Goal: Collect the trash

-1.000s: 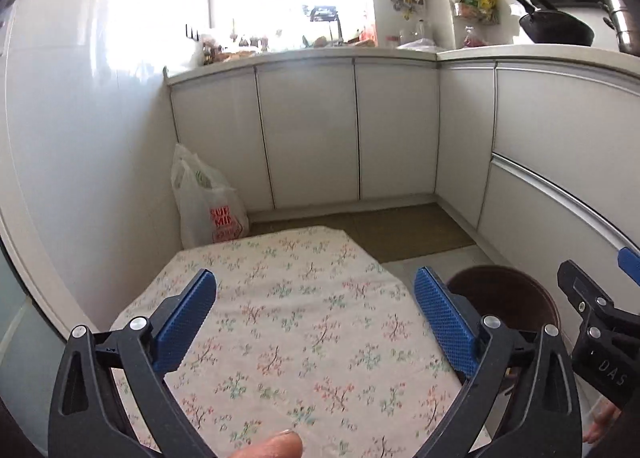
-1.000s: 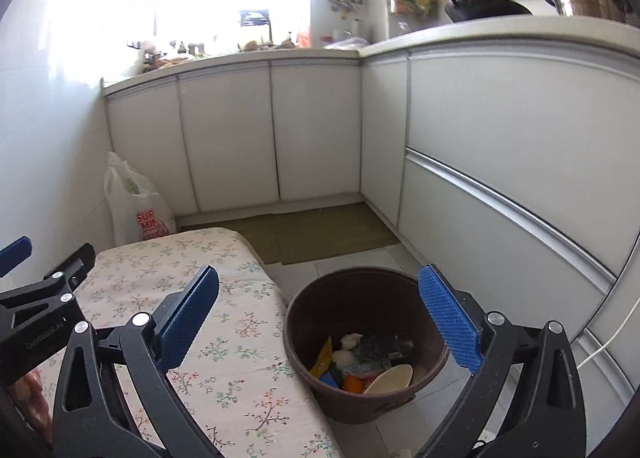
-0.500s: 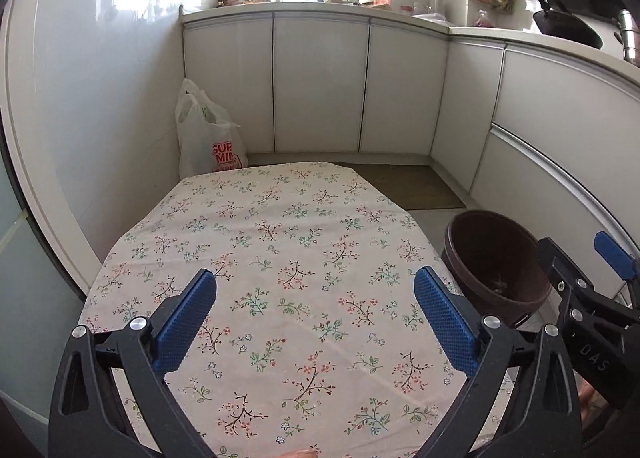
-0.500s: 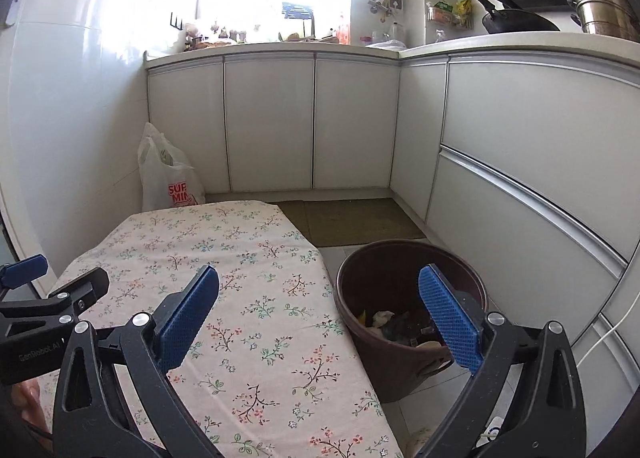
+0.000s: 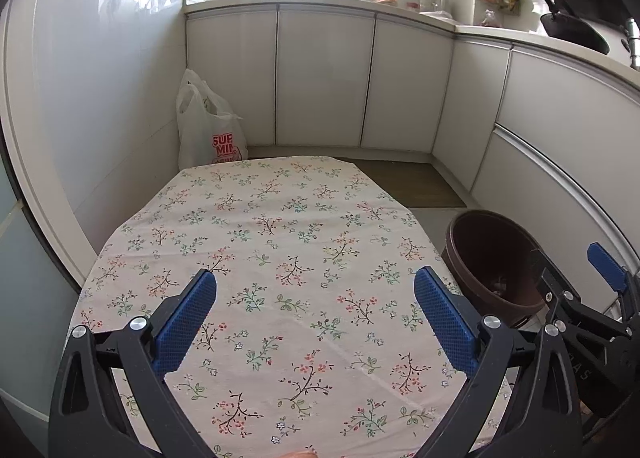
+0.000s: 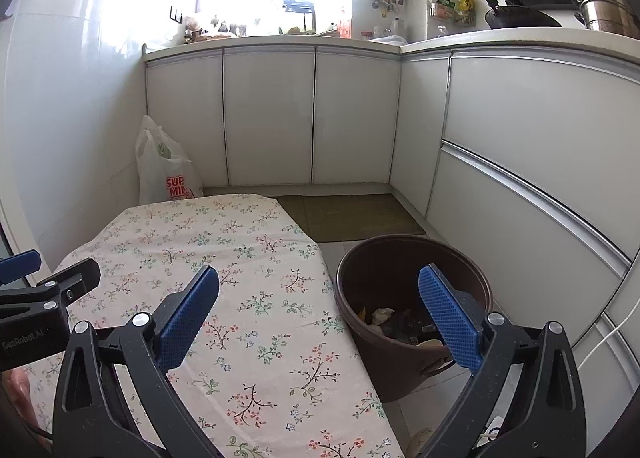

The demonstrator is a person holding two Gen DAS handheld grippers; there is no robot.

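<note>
A brown round bin [image 6: 404,298] stands on the floor just right of the table and holds mixed trash [image 6: 396,324]; in the left wrist view the bin [image 5: 490,254] shows past the table's right edge. My left gripper [image 5: 315,310] hangs open above the floral tablecloth [image 5: 280,242] with nothing between its blue pads. My right gripper [image 6: 319,308] is open too, straddling the table's right edge and the bin. No loose trash shows on the floral tablecloth [image 6: 240,270].
A white plastic shopping bag [image 5: 206,130] with red print leans in the corner beyond the table. White cabinets [image 6: 312,118] run along the back and right. A brown floor mat [image 6: 352,216] lies before them. A pan [image 6: 516,14] and steel pot [image 6: 604,6] sit on the counter.
Both grippers have risen and drawn back, so more of the tablecloth and the bin's outside shows now. Both stayed open and empty.
</note>
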